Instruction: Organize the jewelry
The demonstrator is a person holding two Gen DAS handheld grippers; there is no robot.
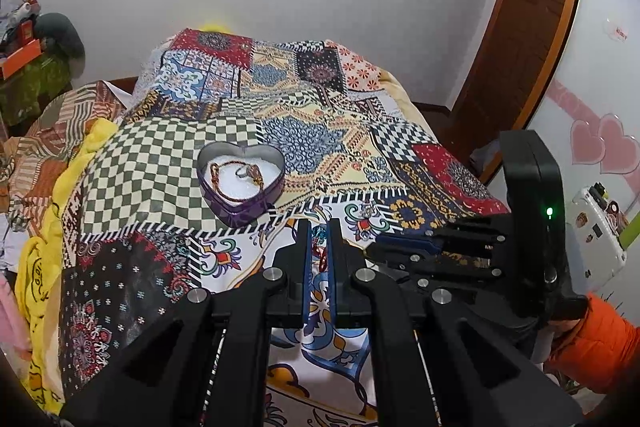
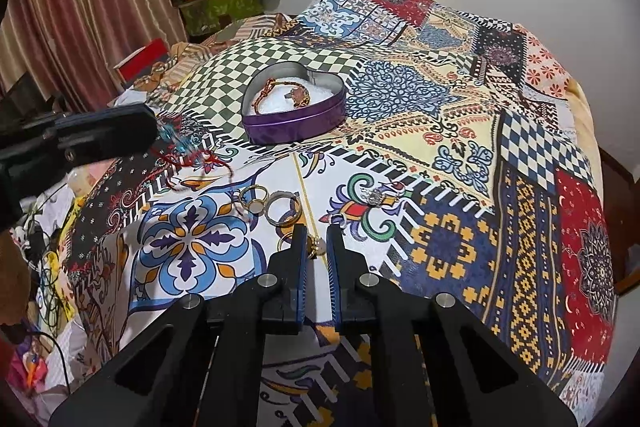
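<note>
Left gripper pinches blue-bead red-cord bracelet, lifted short of heart tin (one bracelet inside). Carry over the rim, release low. Right gripper slightly open around gold ring, not gripping.

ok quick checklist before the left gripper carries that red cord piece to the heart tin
1. Left gripper shut on the red cord bracelet: ok.
2. Bracelet clear of the cloth: not ok, its cord trails on the bedspread.
3. Heart tin open, lid off: ok.
4. Room in the tin beside the braided bracelet: ok.
5. Right gripper out of the path: ok, low over the rings.
6. Grip firmness: cannot tell.
</note>
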